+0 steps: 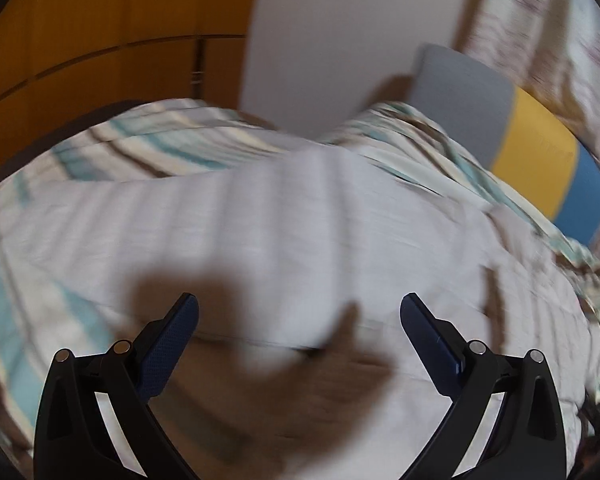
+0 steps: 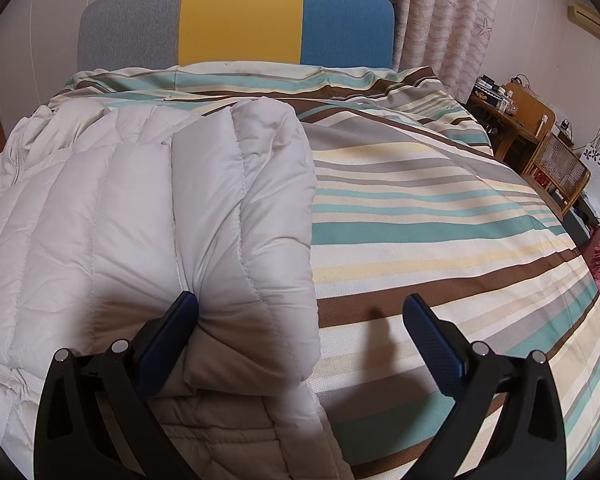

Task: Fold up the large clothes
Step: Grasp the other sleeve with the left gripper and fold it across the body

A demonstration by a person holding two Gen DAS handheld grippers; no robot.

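No writing readable. Puffy quilted pale jacket [image 2: 140,208] on striped woven bedspread [image 2: 440,216]; left gripper [image 1: 299,320] and right gripper [image 2: 300,320] jaws apart, jacket at 10 o'clock.

Blurred left view; jacket and bed cut off at the edges

In the left wrist view the pale jacket [image 1: 300,216] and striped bedcover [image 1: 148,140] are smeared by blur, so folds and seams cannot be read. In the right wrist view the jacket [image 2: 112,216] runs out of the left and bottom edges, and small items on the desk [image 2: 512,116] are too small to tell.
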